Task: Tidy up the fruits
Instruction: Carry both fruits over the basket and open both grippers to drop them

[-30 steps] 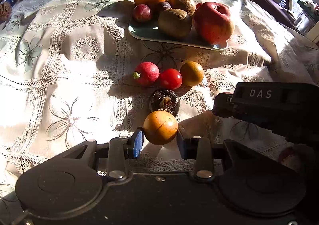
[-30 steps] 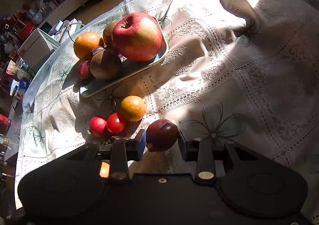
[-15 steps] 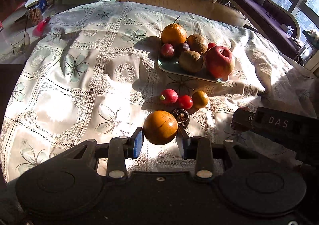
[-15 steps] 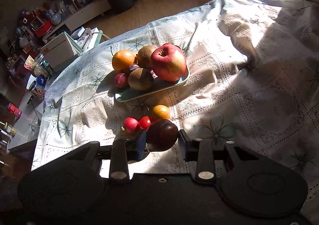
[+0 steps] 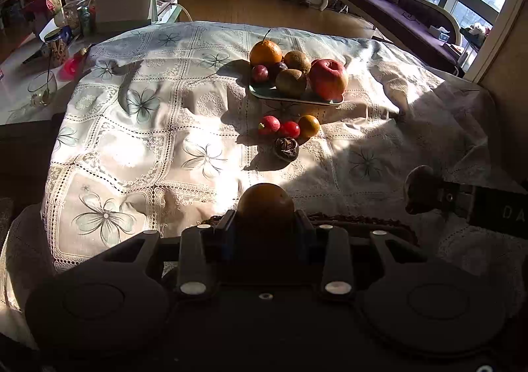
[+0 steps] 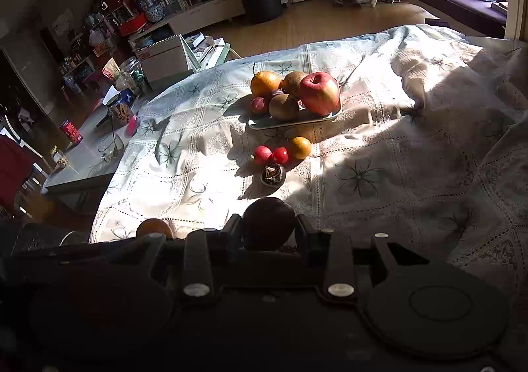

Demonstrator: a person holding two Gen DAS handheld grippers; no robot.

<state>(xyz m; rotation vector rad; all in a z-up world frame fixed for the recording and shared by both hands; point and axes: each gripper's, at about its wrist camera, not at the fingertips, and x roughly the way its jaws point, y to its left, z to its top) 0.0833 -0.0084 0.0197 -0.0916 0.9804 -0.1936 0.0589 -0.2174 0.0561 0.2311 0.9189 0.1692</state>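
Observation:
My left gripper (image 5: pixel 265 223) is shut on a small orange fruit (image 5: pixel 265 202), held above the near edge of the lace-covered table. My right gripper (image 6: pixel 268 228) is shut on a dark plum (image 6: pixel 269 221); the same plum (image 5: pixel 419 188) shows at the right of the left wrist view. Farther off, a pale green plate (image 5: pixel 264 93) carries an orange (image 5: pixel 265 53), a red apple (image 5: pixel 328 79), two kiwis and two small plums. In front of the plate lie a red fruit (image 5: pixel 269 125), a cherry tomato (image 5: pixel 289 129), a small orange (image 5: pixel 308 126) and a dark mangosteen (image 5: pixel 286 148).
Off the table's left side, a lower glass table (image 5: pixel 19 81) holds jars, a glass (image 5: pixel 41 89) and a box. A purple sofa (image 5: pixel 406 5) runs along the windows at the back right. The tablecloth (image 5: pixel 138 141) lies wrinkled around the plate.
Both grippers pulled back and up from the fruit group with their fruits still held. The plate and loose fruits now look much smaller and farther away.

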